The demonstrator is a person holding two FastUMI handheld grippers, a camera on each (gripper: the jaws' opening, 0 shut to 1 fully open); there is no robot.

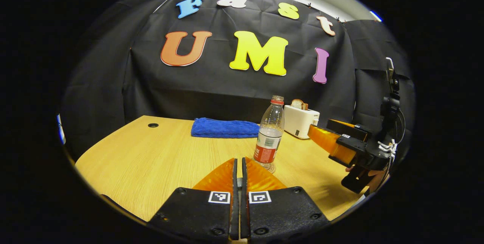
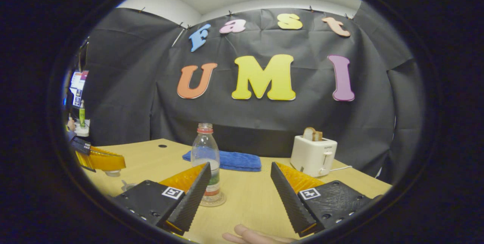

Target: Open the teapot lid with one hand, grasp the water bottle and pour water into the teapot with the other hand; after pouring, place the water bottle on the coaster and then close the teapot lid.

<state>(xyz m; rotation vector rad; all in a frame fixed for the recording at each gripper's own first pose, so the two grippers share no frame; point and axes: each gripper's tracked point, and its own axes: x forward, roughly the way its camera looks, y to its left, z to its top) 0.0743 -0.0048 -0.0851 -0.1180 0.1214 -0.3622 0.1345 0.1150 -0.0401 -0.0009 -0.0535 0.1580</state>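
Left gripper view: the left gripper (image 1: 238, 170) has its two fingers pressed together with nothing between them, low over the wooden table (image 1: 151, 157). Just beyond the fingertips, slightly to their right, stands the water bottle (image 1: 269, 134), upright on a clear round coaster (image 1: 270, 168). The bottle is clear plastic with a red neck ring, no cap, a red label and water to about mid-height. Right of it the right gripper (image 1: 321, 136) reaches in.

Right gripper view: the right gripper (image 2: 240, 181) has its fingers spread wide and empty. The bottle (image 2: 206, 153) stands just past its left finger (image 2: 194, 195), partly overlapped by it. Farther back lie a folded blue cloth (image 2: 230, 160) and a white toaster (image 2: 313, 155) holding bread.
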